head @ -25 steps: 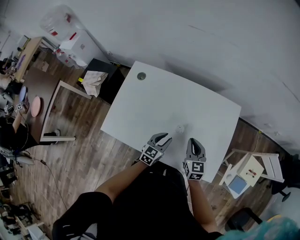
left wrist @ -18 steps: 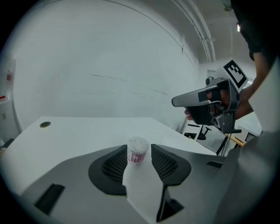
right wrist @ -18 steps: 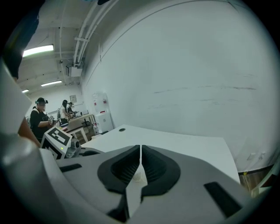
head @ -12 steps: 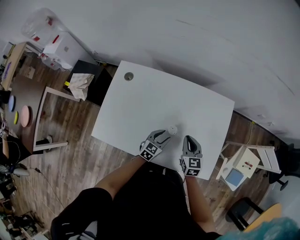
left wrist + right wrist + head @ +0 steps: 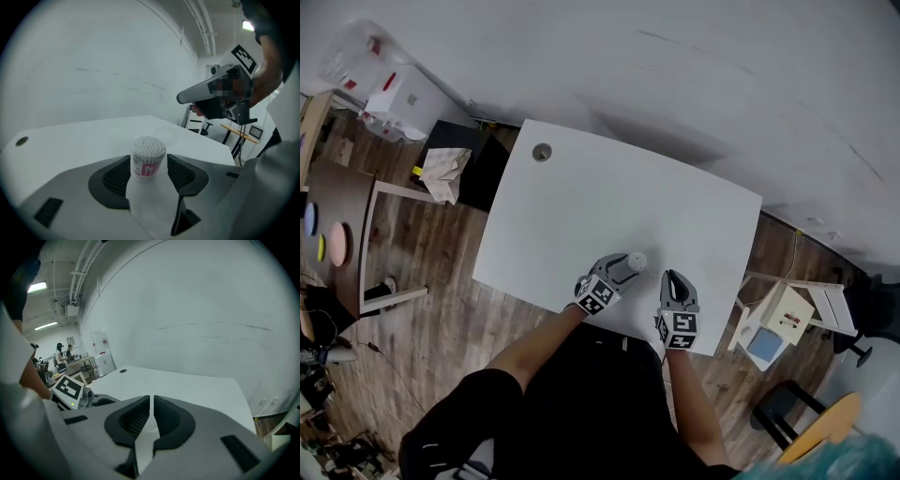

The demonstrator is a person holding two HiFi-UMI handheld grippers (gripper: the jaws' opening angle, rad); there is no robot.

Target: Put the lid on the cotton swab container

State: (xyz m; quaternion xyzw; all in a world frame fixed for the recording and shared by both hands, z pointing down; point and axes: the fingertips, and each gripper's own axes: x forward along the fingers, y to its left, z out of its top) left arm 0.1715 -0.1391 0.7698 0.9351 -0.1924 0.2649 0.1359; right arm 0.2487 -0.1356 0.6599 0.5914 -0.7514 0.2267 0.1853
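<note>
- White cotton swab container (image 5: 636, 262) seems released: the left tongs (image 5: 148, 158) have just been opened wide around it.
- Right tongs (image 5: 152, 401) are closed and empty; the lid (image 5: 166, 136) is not yet fitted.

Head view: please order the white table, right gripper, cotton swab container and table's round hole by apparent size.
1. white table
2. right gripper
3. cotton swab container and round hole: these look about alike, so unranked.

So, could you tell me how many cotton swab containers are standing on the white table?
1. The cotton swab container stands upright, without a lid, near the front edge of the white table. No other shows in any view.
</note>
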